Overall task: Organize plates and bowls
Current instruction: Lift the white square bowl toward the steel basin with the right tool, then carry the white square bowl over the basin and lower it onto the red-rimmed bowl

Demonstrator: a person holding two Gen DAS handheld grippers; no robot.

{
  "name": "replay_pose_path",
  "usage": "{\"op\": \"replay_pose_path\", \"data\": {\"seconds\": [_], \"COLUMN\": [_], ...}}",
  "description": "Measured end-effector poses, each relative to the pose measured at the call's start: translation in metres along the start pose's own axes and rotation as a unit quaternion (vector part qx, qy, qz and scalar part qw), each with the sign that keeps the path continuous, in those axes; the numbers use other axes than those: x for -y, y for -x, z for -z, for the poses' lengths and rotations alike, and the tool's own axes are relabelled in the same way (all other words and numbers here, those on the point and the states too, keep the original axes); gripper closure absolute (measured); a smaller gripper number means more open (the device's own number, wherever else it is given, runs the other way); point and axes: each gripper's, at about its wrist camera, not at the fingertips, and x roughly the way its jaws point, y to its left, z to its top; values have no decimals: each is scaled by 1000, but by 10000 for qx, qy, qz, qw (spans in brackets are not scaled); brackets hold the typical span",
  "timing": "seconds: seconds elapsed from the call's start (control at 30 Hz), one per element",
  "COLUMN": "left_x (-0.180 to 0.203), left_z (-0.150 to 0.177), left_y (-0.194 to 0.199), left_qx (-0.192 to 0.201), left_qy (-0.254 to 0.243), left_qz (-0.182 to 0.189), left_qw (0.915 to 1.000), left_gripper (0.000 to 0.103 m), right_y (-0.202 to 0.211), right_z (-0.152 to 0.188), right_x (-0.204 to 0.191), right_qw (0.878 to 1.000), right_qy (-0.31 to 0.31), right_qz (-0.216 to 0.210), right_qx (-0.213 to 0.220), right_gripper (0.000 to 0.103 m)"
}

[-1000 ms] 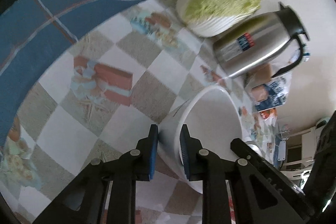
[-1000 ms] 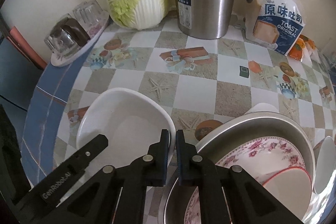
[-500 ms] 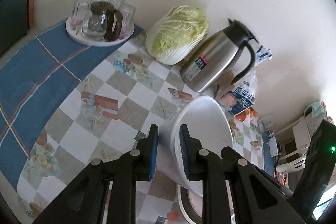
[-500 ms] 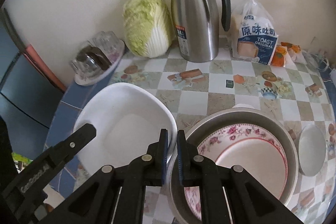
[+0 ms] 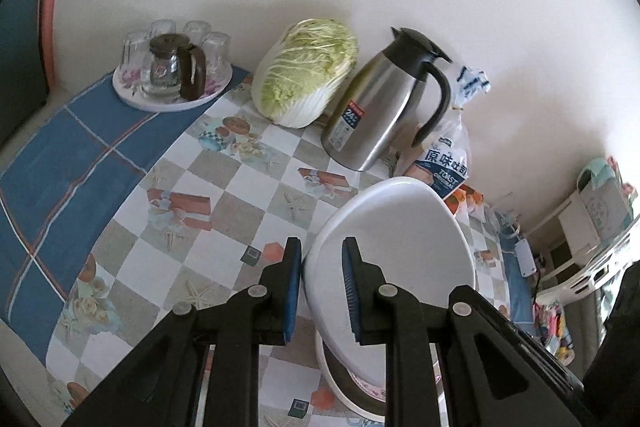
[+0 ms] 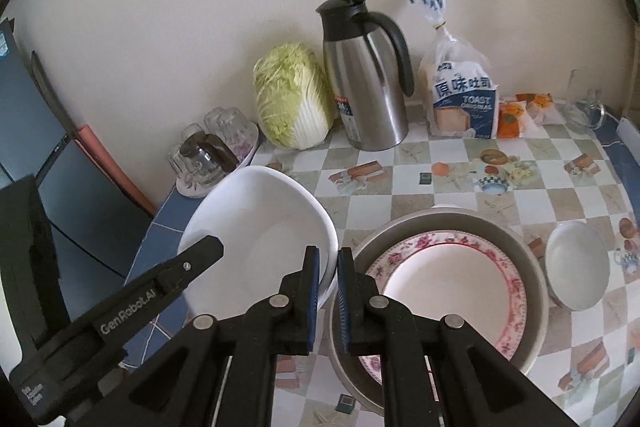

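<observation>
Both tongs pinch the same large white bowl (image 6: 260,247), which hangs tilted in the air above the desk (image 6: 460,195), clear of its checked cloth. The left tongs (image 5: 321,281) are clamped on the bowl's rim, one blue pad inside and one outside the wall. The right tongs (image 6: 328,291) are pressed almost together on the opposite rim, with only the thin edge of the bowl between the pads.

Taking the steel thermos jug (image 6: 366,79) at the wall as landmark: the lifted bowl is in front of it and to its left in the right wrist view. A grey metal basin (image 6: 532,291) stands on the desk in front of the jug, just beside the lifted bowl, and a floral-rimmed plate (image 6: 444,283) lies inside it. A small white bowl (image 6: 576,265) sits right of the basin, close to it. A napa cabbage (image 6: 292,97) leans just left of the jug, a bag of toast (image 6: 464,95) just right of it. Further left of the cabbage is a round tray of upturned glasses (image 5: 172,67) with a small glass pot.
</observation>
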Motion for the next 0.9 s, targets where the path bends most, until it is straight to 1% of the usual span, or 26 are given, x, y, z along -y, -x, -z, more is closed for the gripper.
{"op": "replay_pose_path", "data": {"seconds": [0.23,0.43,0.9], "left_x": [32,59,117], "left_z": [5,11,27], "left_y": [1,0,-3], "left_qx": [26,37,82], "left_qy": [-279,-440,-744], "left_qz": [-105,-103,-97], "left_qw": [9996,9990,9971], "left_gripper": [82,82,82], "right_y": [15,29,61], "right_z": [7,7,6], "right_x": [26,54,107], "right_qw": [9994,9982,9956], "right_qy": [-222,-465,-781], "right_qz": [-186,-301,-383], "right_qx": [189,222,340], "right_gripper": [93,92,92]}}
